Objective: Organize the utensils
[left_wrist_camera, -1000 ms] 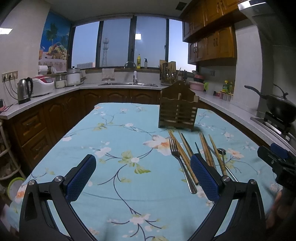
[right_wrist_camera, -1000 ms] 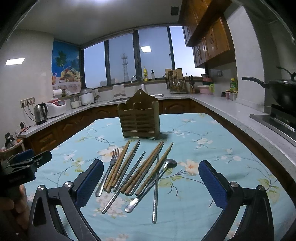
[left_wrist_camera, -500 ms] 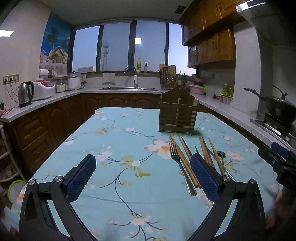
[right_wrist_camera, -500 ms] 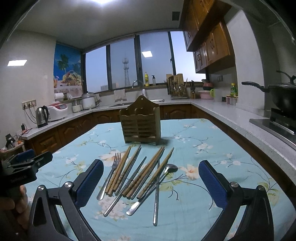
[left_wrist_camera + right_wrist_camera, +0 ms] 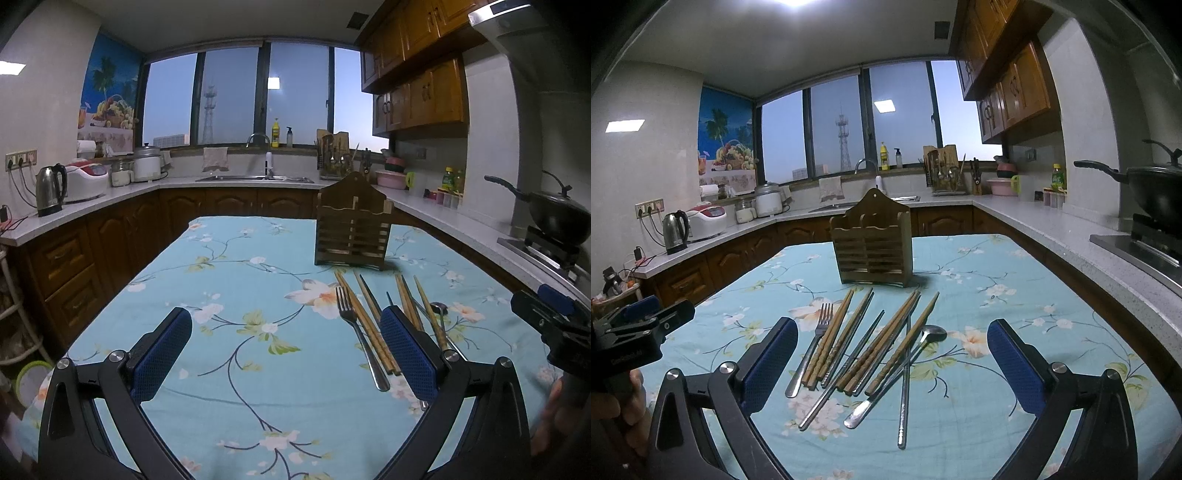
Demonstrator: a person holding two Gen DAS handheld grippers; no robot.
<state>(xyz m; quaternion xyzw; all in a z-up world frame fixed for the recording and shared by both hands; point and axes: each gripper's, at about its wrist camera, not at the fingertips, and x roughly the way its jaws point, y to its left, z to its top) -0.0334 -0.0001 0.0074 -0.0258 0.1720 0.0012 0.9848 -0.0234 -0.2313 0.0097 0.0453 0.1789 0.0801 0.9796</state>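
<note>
Both tongs gape wide above the floral bench.
Right tongs (image 5: 892, 365) straddle the fork (image 5: 812, 345), chopsticks (image 5: 882, 343) and spoon (image 5: 905, 363); left tongs (image 5: 284, 350) frame bare cloth (image 5: 236, 295); the wooden holder (image 5: 871, 249) stands upright at twelve o'clock.

The left hand-held gripper (image 5: 284, 350) and right hand-held gripper (image 5: 892, 360) share one build: matte black triangular arms with cut-outs, round silver screws at the joints, blue dimpled rubber pads (image 5: 1012, 365). Bare fingers (image 5: 617, 410) show at eight o'clock.
</note>
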